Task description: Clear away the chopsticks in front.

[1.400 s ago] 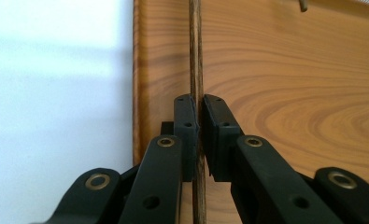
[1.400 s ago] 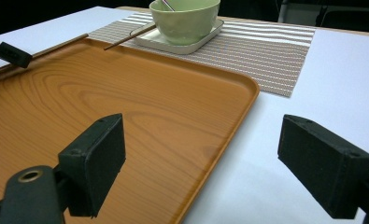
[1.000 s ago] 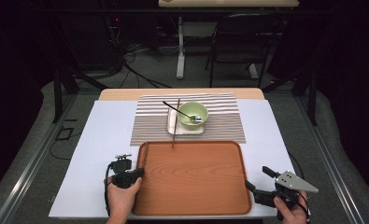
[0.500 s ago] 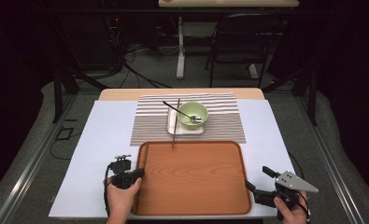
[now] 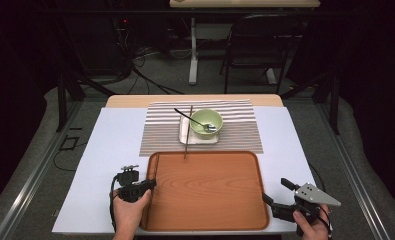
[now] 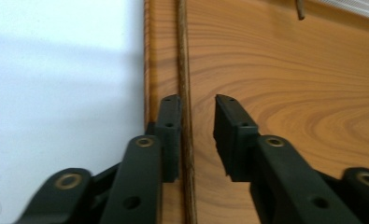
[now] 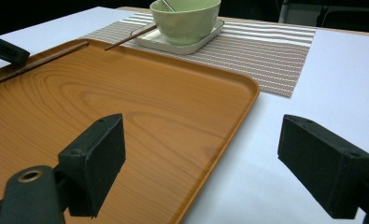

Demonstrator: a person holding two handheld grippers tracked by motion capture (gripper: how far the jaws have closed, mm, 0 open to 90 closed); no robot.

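Observation:
A wooden tray (image 5: 210, 200) lies at the near middle of the table. One brown chopstick (image 6: 184, 93) lies along the inside of its left rim (image 5: 156, 167). My left gripper (image 6: 198, 100) straddles this chopstick at that rim (image 5: 147, 184). Its jaws have just been opening and now stand apart, with the stick beside the left pad and not pressed. A second chopstick (image 5: 187, 132) reaches from beside the green bowl (image 5: 206, 122) to the tray's far edge. My right gripper (image 7: 205, 135) hovers wide open over the tray's near right corner (image 5: 276, 190), holding nothing.
The bowl holds a spoon (image 5: 210, 127) and stands on a white square plate (image 5: 185, 135), on a striped placemat (image 5: 235, 137). A white sheet (image 5: 110, 150) covers the table. Beyond the table are a dark floor, cables and a chair (image 5: 255, 45).
The left gripper's jaws have spread slightly wider at the tray's left rim. Both hands stay where they were; bowl, chopsticks and tray have not moved.

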